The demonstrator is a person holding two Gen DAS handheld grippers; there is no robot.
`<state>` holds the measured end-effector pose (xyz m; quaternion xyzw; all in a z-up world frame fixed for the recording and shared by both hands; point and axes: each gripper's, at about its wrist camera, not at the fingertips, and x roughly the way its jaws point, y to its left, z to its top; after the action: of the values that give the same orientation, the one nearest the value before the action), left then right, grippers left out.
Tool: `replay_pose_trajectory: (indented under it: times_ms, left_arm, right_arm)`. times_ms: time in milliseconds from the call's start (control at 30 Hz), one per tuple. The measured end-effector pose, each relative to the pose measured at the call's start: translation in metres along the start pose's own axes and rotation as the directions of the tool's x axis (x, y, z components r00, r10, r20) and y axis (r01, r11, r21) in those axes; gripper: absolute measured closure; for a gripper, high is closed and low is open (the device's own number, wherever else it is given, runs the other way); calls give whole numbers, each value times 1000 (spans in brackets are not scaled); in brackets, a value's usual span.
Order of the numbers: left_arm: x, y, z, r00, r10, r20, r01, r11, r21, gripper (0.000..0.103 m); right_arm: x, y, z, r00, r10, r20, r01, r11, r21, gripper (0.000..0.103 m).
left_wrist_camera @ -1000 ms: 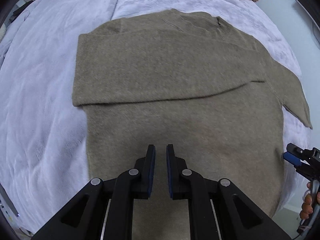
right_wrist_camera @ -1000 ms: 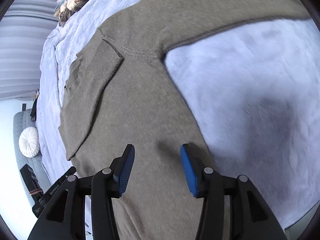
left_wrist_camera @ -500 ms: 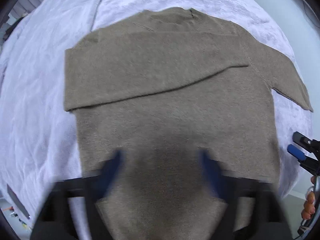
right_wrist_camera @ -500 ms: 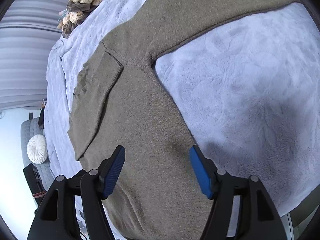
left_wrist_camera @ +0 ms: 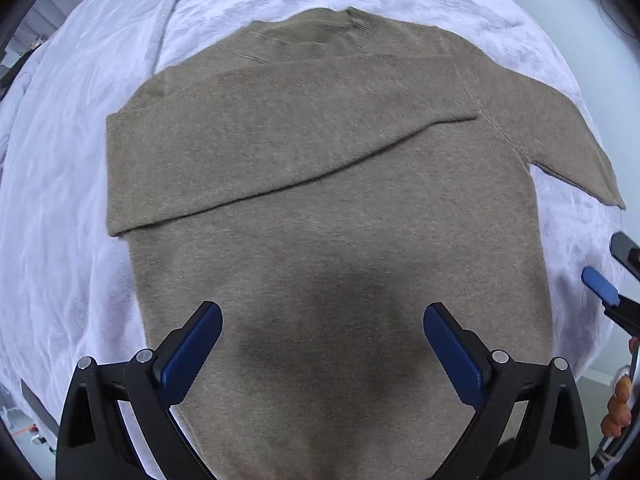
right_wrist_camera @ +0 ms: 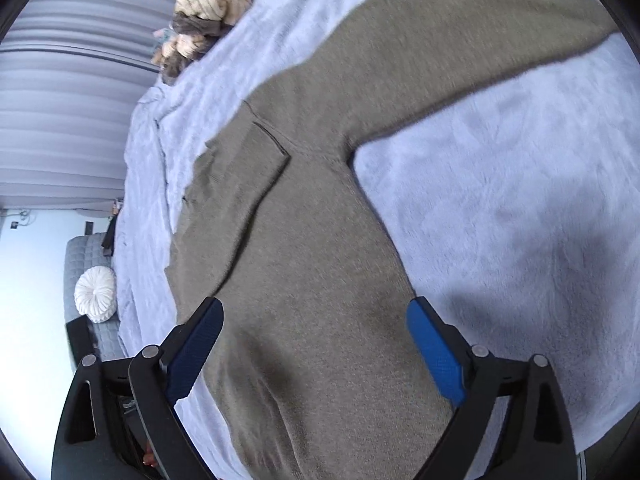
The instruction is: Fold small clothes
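An olive-brown sweater (left_wrist_camera: 328,208) lies flat on a pale lilac plush blanket (left_wrist_camera: 60,200). Its left sleeve is folded across the chest; its other sleeve (right_wrist_camera: 460,52) stretches out sideways on the blanket. My left gripper (left_wrist_camera: 322,324) is open and empty, hovering above the lower body of the sweater. My right gripper (right_wrist_camera: 314,324) is open and empty above the sweater's (right_wrist_camera: 304,272) side near the hem. The right gripper also shows at the right edge of the left wrist view (left_wrist_camera: 612,276).
A heap of beige and grey clothes (right_wrist_camera: 208,8) lies at the far end of the bed. A grey seat with a round white cushion (right_wrist_camera: 96,292) stands beyond the bed. The blanket's edge (left_wrist_camera: 592,344) runs close on the right.
My left gripper went from nearly shut to wide open. My right gripper opened wider. Both lifted back a little from the sweater.
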<state>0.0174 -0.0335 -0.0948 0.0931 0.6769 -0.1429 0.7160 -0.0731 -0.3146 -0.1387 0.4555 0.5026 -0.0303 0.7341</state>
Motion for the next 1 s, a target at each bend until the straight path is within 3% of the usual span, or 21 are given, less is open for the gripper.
replay_pose_trajectory:
  times_ms: [200, 500, 767, 1000]
  left_arm:
    - [3, -25, -1, 1000, -20, -11, 20, 999, 25, 2]
    - [10, -68, 9, 999, -35, 2, 35, 998, 54, 2]
    - [22, -115, 29, 998, -64, 26, 62, 995, 77, 2]
    - [33, -150, 47, 995, -86, 59, 80, 992, 96, 2]
  right_arm:
    - [-10, -26, 14, 1000, 17, 2, -17, 997, 75, 8]
    - [-54, -109, 48, 992, -24, 122, -7, 969, 247, 8]
    - [-97, -170, 97, 962, -62, 265, -31, 943, 332, 8]
    - [-101, -213, 130, 938, -63, 342, -93, 902, 421, 8]
